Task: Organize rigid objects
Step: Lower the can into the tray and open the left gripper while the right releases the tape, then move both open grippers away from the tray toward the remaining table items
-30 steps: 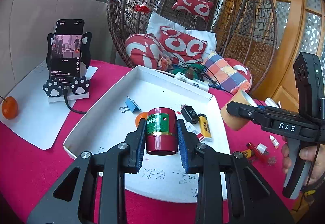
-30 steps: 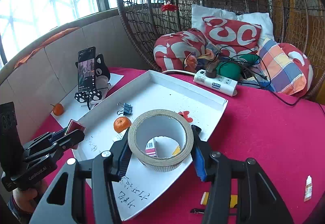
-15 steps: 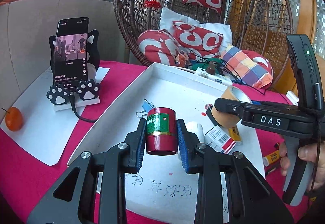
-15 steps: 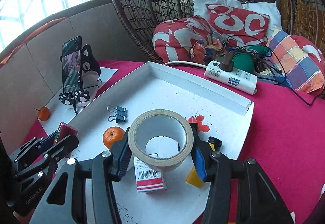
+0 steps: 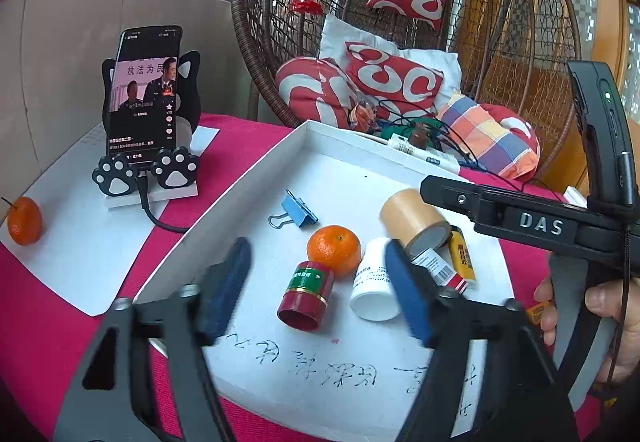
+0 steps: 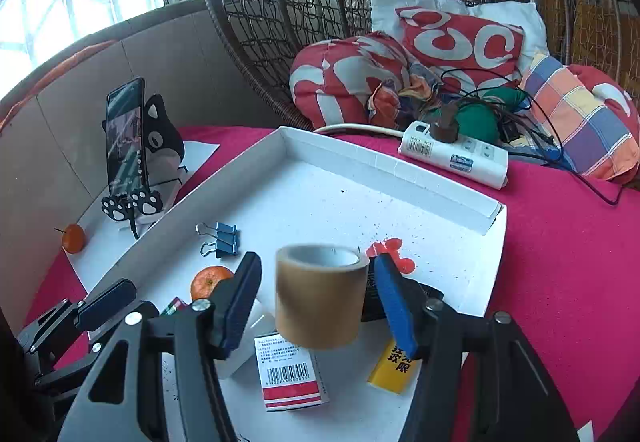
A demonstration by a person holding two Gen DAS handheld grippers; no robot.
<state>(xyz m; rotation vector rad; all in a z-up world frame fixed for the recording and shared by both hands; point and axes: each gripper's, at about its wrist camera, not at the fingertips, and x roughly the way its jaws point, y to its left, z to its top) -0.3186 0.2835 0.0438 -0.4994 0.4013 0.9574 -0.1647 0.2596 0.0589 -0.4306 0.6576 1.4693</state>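
The left tongs (image 5: 316,282) are spread wide over the white tray (image 5: 248,181), with the red can (image 5: 306,294) standing free between them, just beside the orange (image 5: 334,250). The right tongs (image 6: 316,298) are also parted, and the tape roll (image 6: 320,294) is seen between them untouched, above the tray.

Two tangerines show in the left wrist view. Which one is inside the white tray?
The tangerine behind the red canister lies in the white tray. The other tangerine sits outside on the paper sheet.
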